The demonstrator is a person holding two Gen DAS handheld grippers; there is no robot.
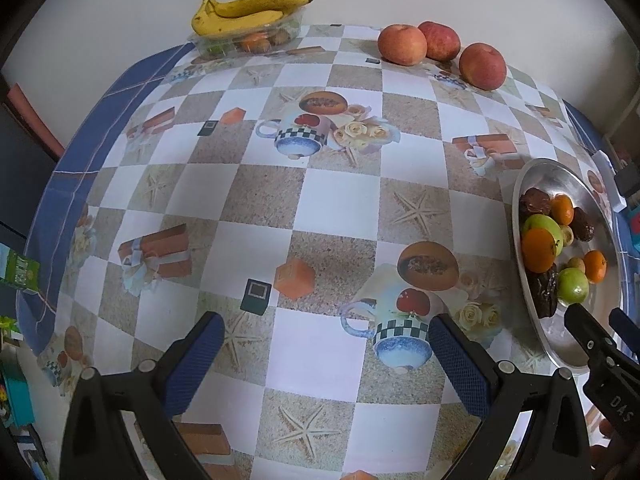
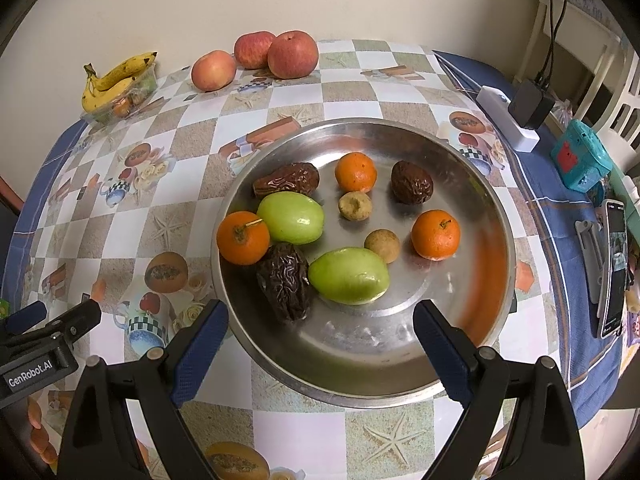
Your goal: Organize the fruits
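Right wrist view looks down on the steel bowl (image 2: 472,184), which lies directly ahead of the right gripper (image 2: 320,340); its near rim sits between the two spread, empty fingers. Left gripper (image 1: 324,354), fingers likewise apart and holding nothing, hovers over bare tablecloth (image 1: 340,200) with the bowl (image 1: 560,172) well off to its right, so the right hand looks the nearer one for any pick. Closest to that gripper is a green fruit (image 2: 349,276), long axis running roughly left to right across the fingers' line, touching a wrinkled dark date (image 2: 286,282). Small tangerines (image 2: 435,234) lie farther in. Apples (image 2: 292,55) and bananas (image 2: 116,80) rest far back by the wall.
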